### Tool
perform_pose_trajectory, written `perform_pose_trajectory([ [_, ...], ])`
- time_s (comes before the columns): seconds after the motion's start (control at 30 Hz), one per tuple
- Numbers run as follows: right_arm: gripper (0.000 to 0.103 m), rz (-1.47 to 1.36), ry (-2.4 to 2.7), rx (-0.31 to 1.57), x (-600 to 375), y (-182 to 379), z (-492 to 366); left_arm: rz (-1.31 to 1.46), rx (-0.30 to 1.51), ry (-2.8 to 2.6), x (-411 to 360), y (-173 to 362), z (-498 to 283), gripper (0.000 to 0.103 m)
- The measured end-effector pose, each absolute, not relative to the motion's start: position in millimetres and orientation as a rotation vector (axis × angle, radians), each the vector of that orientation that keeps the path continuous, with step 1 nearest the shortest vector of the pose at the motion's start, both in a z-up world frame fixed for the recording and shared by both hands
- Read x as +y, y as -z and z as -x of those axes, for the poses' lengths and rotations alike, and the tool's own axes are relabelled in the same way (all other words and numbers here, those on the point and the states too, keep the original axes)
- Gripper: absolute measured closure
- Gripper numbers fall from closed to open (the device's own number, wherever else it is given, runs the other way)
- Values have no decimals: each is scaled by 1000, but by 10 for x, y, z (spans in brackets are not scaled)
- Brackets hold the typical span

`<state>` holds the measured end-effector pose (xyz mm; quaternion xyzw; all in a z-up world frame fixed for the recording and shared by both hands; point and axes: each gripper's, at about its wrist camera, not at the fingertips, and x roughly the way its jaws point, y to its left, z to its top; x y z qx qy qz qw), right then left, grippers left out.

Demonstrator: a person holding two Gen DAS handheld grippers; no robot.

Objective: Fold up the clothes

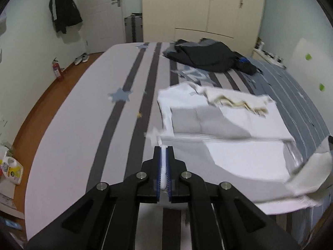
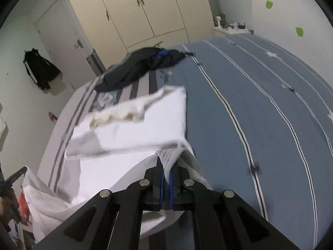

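A white garment (image 1: 239, 158) lies partly folded on the striped bed (image 1: 87, 125), with a cream ribbed collar (image 1: 235, 102) at its far end. My left gripper (image 1: 164, 149) is shut on the garment's near left edge, white cloth pinched between the blue pads. My right gripper (image 2: 167, 162) is shut on the garment's near right edge (image 2: 170, 156), lifting it slightly. The white garment (image 2: 135, 137) spreads left of it, blurred by motion. The left gripper's tip (image 2: 16, 175) shows at the far left of the right wrist view.
A pile of dark clothes (image 1: 208, 56) lies at the bed's far end, also in the right wrist view (image 2: 141, 66). Cream wardrobe (image 1: 204, 10), door and a hung black jacket (image 1: 63, 10) stand behind. A fire extinguisher (image 1: 57, 70) and bottles (image 1: 11, 168) are on the floor at left.
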<state>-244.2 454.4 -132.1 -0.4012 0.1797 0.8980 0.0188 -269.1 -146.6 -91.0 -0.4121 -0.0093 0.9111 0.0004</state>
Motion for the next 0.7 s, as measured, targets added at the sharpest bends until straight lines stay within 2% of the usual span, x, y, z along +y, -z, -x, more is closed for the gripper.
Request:
perform_pose_trajectory([
  [0.2, 99, 1268, -2812, 621, 4840, 1302, 3587, 1308, -1, -2916, -1395, 876, 3746, 100],
  [0.4, 99, 1371, -2833, 551, 4821, 1563, 4605, 1341, 127, -2870, -1147, 1247, 4725, 100],
  [0.7, 99, 1412, -2727, 578, 4941, 1947, 5385, 1376, 114, -2869, -1079, 1650, 5606, 100],
])
